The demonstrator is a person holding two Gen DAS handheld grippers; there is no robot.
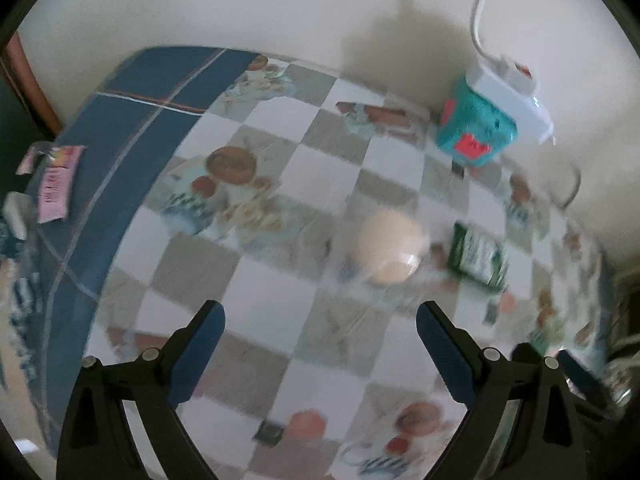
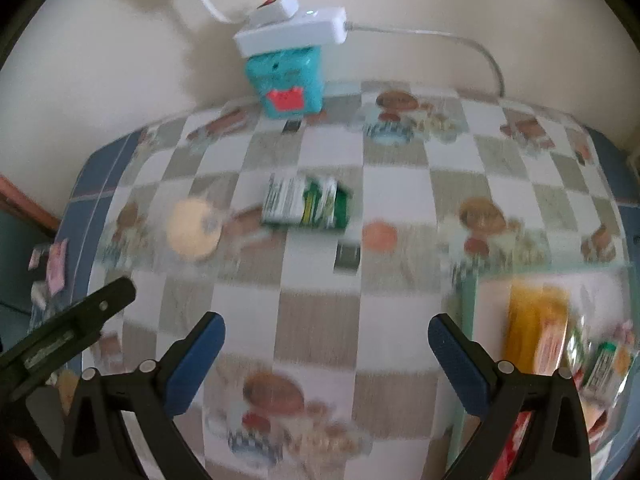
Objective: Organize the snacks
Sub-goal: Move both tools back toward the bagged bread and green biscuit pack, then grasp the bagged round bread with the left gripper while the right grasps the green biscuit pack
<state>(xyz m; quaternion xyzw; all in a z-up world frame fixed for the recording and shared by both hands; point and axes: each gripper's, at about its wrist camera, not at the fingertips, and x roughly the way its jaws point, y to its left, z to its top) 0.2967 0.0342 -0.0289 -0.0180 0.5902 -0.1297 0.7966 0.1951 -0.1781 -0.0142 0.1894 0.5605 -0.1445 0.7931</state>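
Note:
A green and white snack packet (image 2: pixel 306 205) lies on the checked tablecloth (image 2: pixel 320 304), mid-table; it also shows in the left wrist view (image 1: pixel 476 254). A round pale biscuit in clear wrap (image 2: pixel 194 229) lies to its left and shows in the left wrist view (image 1: pixel 390 246). A clear container (image 2: pixel 560 344) at the right holds yellow, red and green snack packs. My left gripper (image 1: pixel 320 340) is open and empty above the cloth, short of the biscuit. My right gripper (image 2: pixel 326 344) is open and empty, short of the green packet. The left gripper's body (image 2: pixel 68 332) shows at the left.
A teal box (image 2: pixel 286 82) with a white power strip (image 2: pixel 290 30) on top stands against the back wall, a cable trailing right. Pink wrappers (image 1: pixel 56 182) lie on the blue border at the table's left edge. The frames are motion-blurred.

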